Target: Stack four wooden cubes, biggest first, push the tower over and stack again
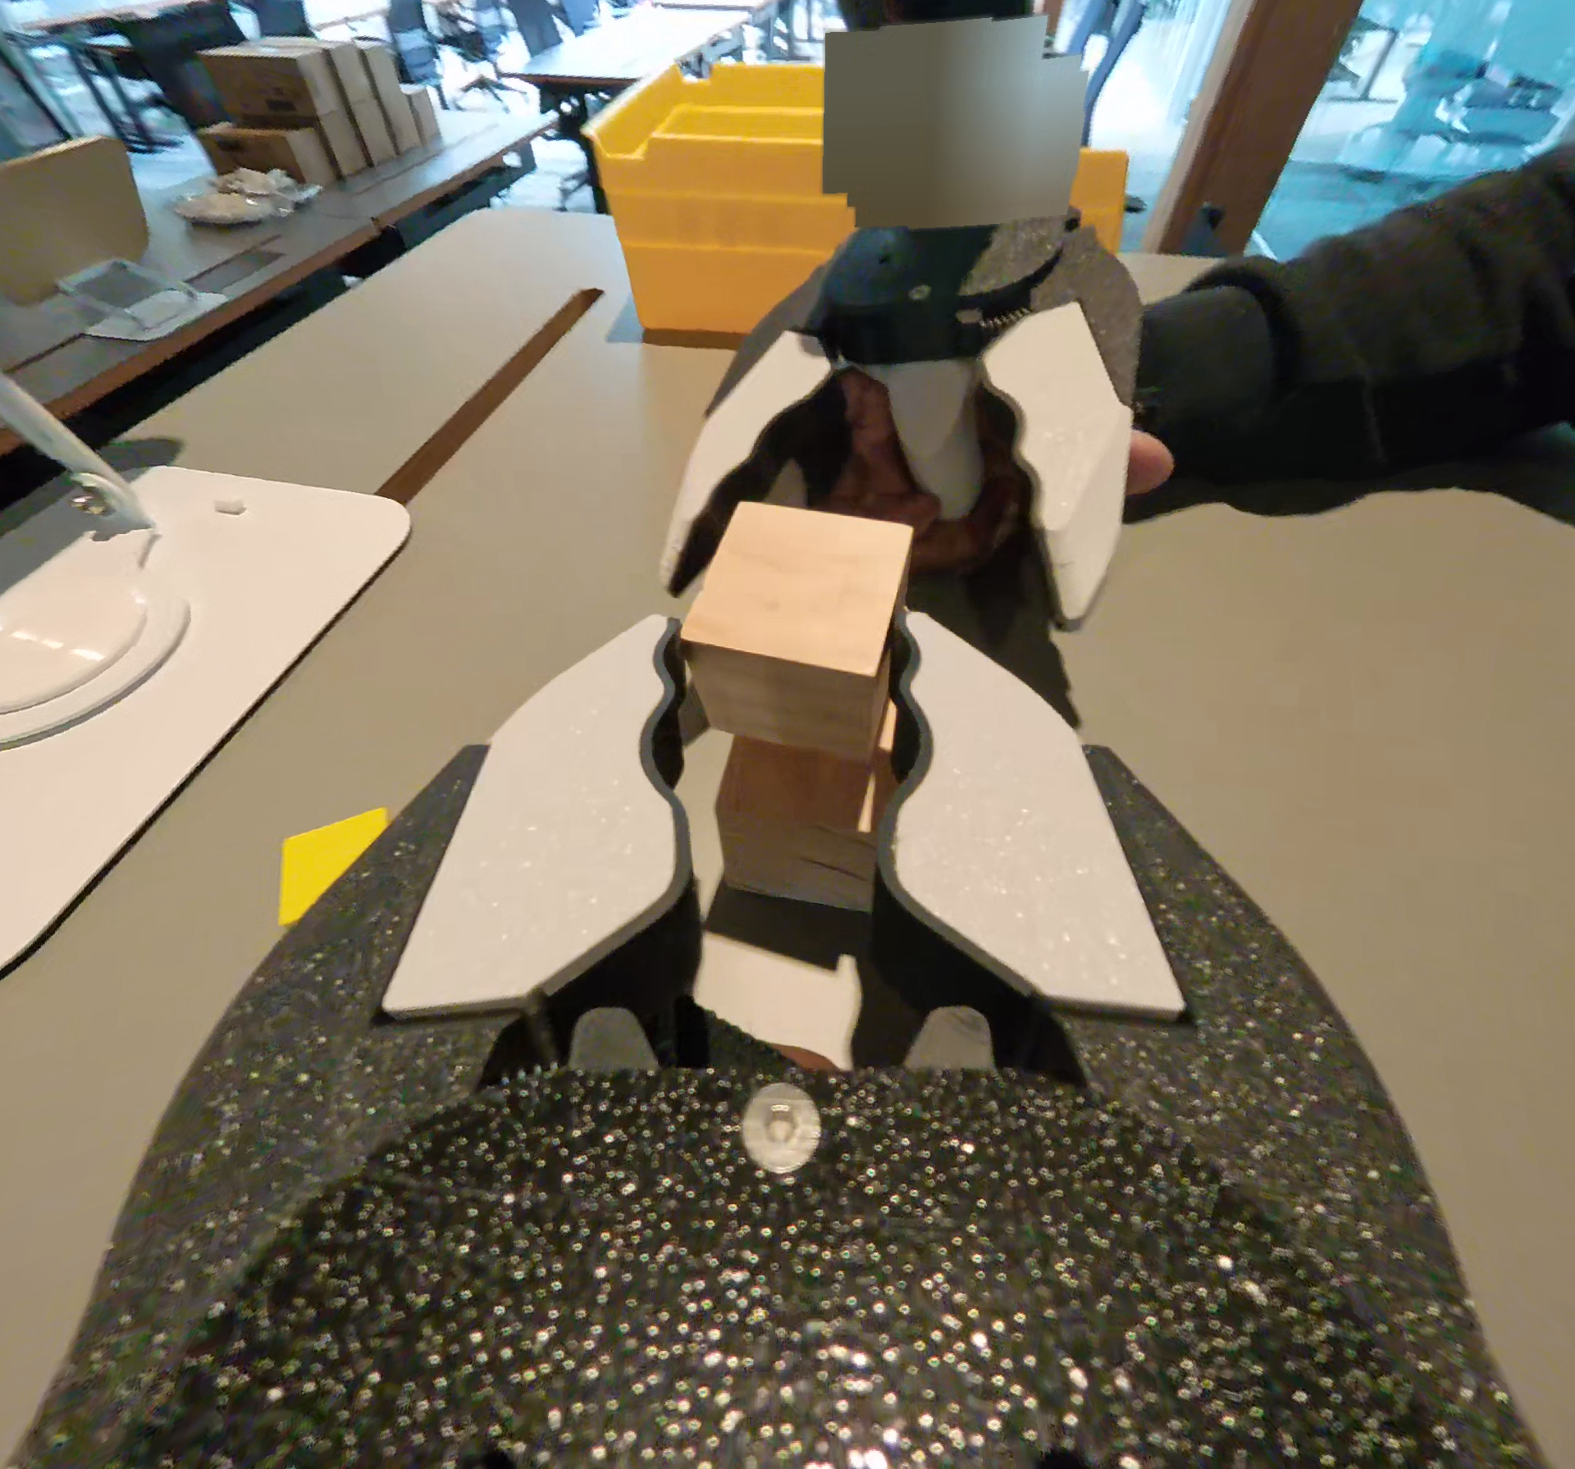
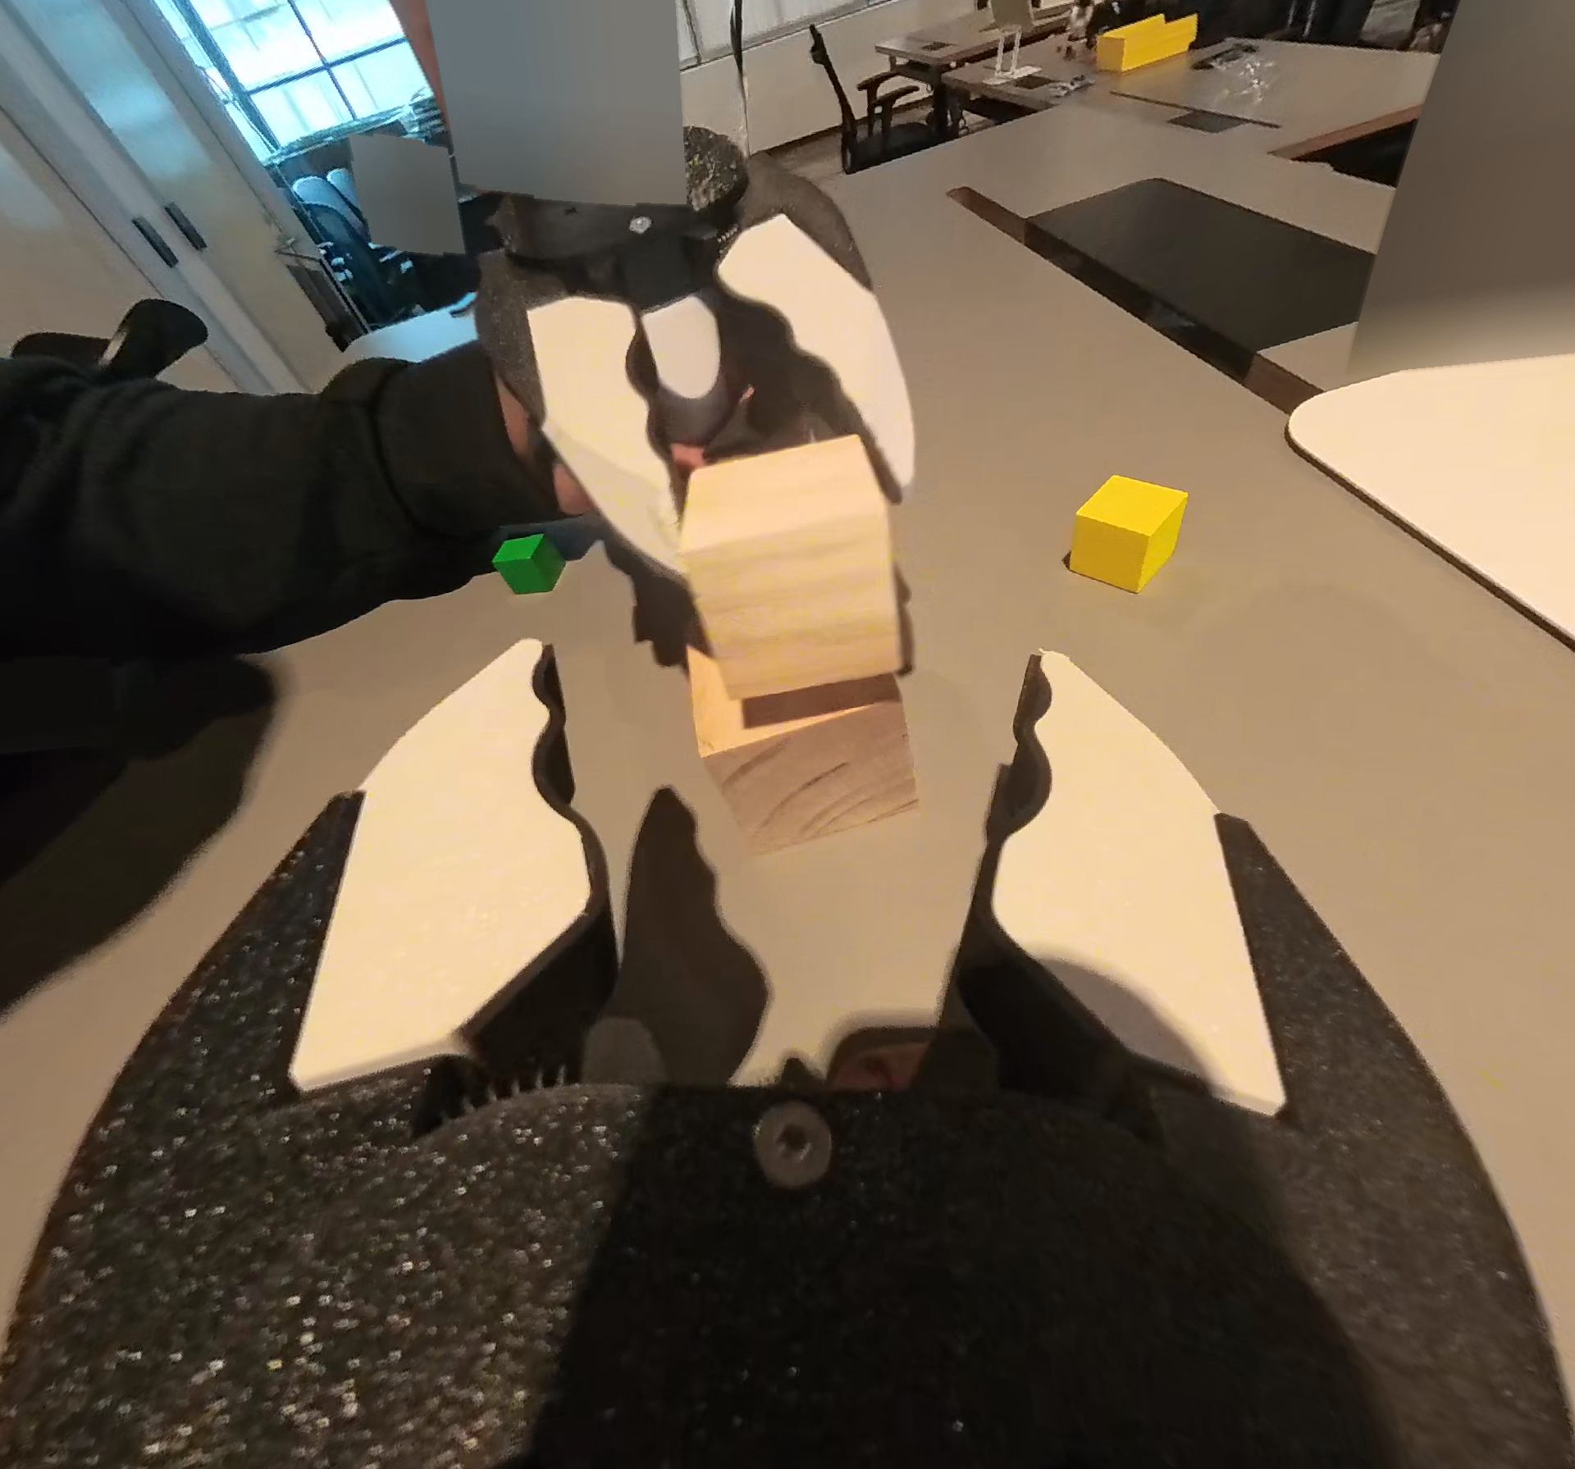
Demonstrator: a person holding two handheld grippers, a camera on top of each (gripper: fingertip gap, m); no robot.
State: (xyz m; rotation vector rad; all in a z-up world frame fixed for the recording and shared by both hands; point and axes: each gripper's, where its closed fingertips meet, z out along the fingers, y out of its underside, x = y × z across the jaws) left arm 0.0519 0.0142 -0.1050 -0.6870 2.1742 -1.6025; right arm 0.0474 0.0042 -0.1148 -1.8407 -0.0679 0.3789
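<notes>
A pale wooden cube [image 1: 788, 644] is clamped in the left gripper [image 1: 784, 661], held just above a darker wooden cube [image 2: 810, 780] on the grey table [image 2: 1193, 746]. The right gripper [image 2: 793, 661] is spread wide, empty. No writing is legible.

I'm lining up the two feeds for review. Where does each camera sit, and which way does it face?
Left wrist view: on the left claw, looking along its fingers at the upper wooden cube it grips over the lower wooden cube; the right claw faces it.
Right wrist view: on the open right claw, facing back at both cubes; a dark sleeve shows.
Shared: both cubes, both claws, the grey table.
</notes>
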